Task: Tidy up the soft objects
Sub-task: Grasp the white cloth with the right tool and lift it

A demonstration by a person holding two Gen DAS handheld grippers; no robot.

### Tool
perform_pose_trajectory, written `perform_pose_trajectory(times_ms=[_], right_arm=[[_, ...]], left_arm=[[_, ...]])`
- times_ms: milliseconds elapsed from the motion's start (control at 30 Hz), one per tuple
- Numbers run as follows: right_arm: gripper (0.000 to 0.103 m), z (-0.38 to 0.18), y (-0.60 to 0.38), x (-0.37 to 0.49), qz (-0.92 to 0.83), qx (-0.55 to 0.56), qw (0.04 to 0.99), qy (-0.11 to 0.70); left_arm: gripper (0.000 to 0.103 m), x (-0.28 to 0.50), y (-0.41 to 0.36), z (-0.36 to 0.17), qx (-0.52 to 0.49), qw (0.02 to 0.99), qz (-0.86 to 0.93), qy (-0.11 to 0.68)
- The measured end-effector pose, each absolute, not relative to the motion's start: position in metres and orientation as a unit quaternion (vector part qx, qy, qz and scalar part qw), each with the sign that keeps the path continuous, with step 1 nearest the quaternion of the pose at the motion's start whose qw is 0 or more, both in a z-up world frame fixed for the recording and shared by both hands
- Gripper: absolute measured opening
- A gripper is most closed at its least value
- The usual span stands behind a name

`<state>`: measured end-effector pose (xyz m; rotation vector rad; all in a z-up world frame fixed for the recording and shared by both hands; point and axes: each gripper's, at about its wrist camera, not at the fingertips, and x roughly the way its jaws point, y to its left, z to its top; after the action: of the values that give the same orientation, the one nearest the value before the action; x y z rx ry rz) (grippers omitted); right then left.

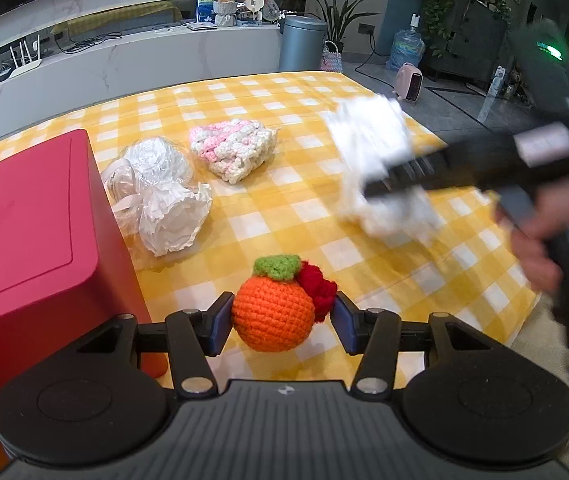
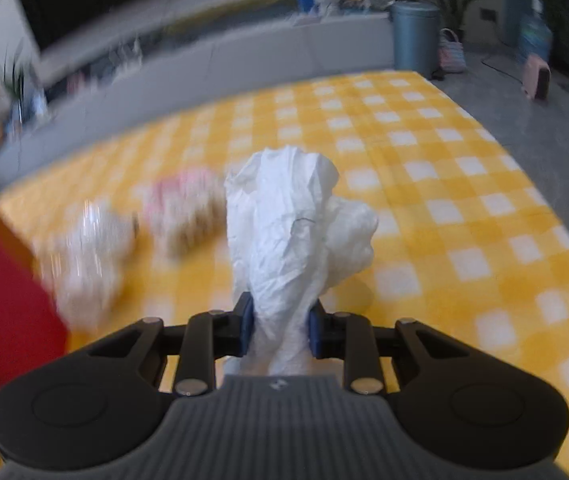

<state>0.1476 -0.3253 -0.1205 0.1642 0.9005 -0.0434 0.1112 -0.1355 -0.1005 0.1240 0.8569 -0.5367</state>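
Carrying the crumpled white plastic bag [image 2: 284, 236] in your right gripper [image 2: 280, 330], keep the jaws clamped on its bunched neck, since thin film slips. Your left gripper [image 1: 280, 322] has its jaws closed against the orange crocheted fruit with green leaf and red berries [image 1: 274, 308], low over the yellow checked bench [image 1: 364, 96]. Presumably both belong in the red plastic box [image 1: 32, 248] at the left edge, so clear its wall before you let go. Between you and it lie a clear-wrapped white bundle [image 1: 156, 196] and a pink-and-cream chunky knit piece [image 1: 232, 152]; pass above them.
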Motion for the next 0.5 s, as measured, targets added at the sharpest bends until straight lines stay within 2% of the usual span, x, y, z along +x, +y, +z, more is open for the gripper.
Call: perform_pose_trajectory(times_ms=[200,333,500], right_arm=[[0.027,-0.131,-0.297,0.105,-0.018,-0.034,0.885,0.465],[0.039,-0.139,-0.294,0.098,-0.022,-0.044,0.891,0.452],[0.052,-0.141,-0.308,0.114,-0.029,-0.004,0.890,0.454]], left_arm=[[0.060,0.113,-0.138,-0.108,0.061,0.868,-0.252,0.424],[0.060,0.112,-0.140,-0.113,0.069,0.866,-0.248,0.429],[0.060,0.111,-0.141,-0.115,0.072,0.865,-0.248,0.430]])
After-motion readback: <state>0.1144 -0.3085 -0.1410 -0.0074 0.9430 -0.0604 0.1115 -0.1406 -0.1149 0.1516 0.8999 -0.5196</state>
